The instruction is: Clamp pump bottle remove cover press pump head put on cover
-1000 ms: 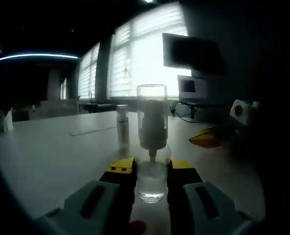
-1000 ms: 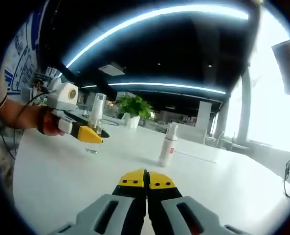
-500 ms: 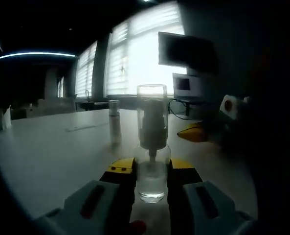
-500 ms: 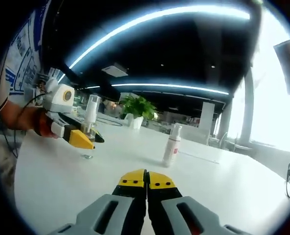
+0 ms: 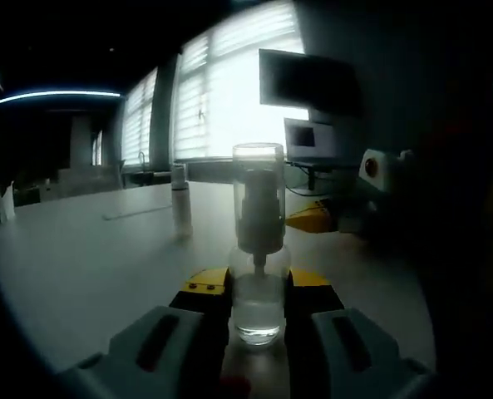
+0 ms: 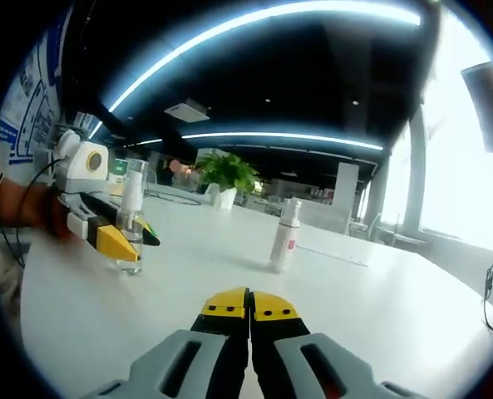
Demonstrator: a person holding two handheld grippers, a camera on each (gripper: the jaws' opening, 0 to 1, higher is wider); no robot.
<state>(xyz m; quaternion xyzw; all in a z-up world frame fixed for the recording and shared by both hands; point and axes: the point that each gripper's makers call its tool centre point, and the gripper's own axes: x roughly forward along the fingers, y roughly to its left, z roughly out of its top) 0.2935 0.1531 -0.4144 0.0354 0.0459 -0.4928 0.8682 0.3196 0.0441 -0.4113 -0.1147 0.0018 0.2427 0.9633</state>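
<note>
A clear pump bottle (image 5: 257,274) with a transparent cover over its pump head stands upright on the white table (image 5: 88,258). My left gripper (image 5: 257,293) is shut on the bottle's lower body, yellow-tipped jaws on both sides. In the right gripper view the same bottle (image 6: 130,218) shows at the left, held by the left gripper (image 6: 117,241) in a person's hand. My right gripper (image 6: 249,304) is shut with nothing in it, jaws touching, low over the table. It also appears at the right of the left gripper view as the right gripper (image 5: 313,218).
A second white pump bottle (image 6: 283,236) stands mid-table, also seen as a small bottle (image 5: 179,208) in the left gripper view. A potted plant (image 6: 224,179) sits far back. Monitors (image 5: 308,83) and bright windows (image 5: 229,91) lie beyond the table.
Both views have shifted with the hands. The right gripper has drawn closer to the held bottle in the left gripper view. Both grippers keep their state.
</note>
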